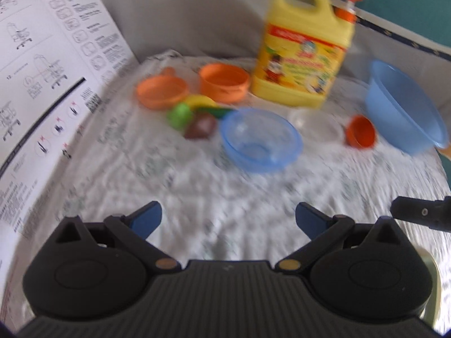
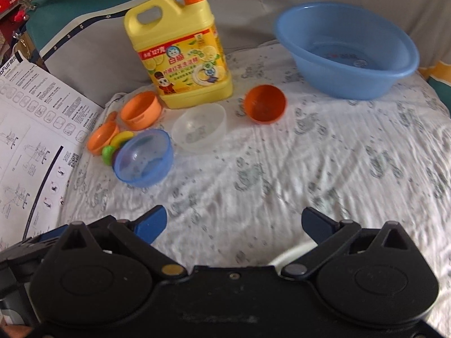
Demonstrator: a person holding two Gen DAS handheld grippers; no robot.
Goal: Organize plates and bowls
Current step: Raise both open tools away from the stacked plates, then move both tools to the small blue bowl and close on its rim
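A small blue see-through bowl (image 1: 260, 139) (image 2: 143, 157) lies on the patterned cloth ahead of both grippers. Beside it sits a clear bowl (image 1: 317, 124) (image 2: 200, 131), and a small orange bowl (image 1: 360, 131) (image 2: 265, 104) lies tilted further right. An orange pot (image 1: 224, 81) (image 2: 141, 109) and an orange pan (image 1: 162, 91) (image 2: 103, 138) sit at the back left. My left gripper (image 1: 228, 219) is open, well short of the bowls. My right gripper (image 2: 234, 224) is also open with nothing between its fingers. The left wrist view is blurred.
A large blue basin (image 1: 403, 104) (image 2: 346, 48) sits at the back right. A yellow detergent jug (image 1: 304, 45) (image 2: 180, 50) stands behind the bowls. Toy fruit (image 1: 191, 115) (image 2: 112, 148) lies by the pan. A printed instruction sheet (image 1: 42, 84) (image 2: 31, 129) covers the left side.
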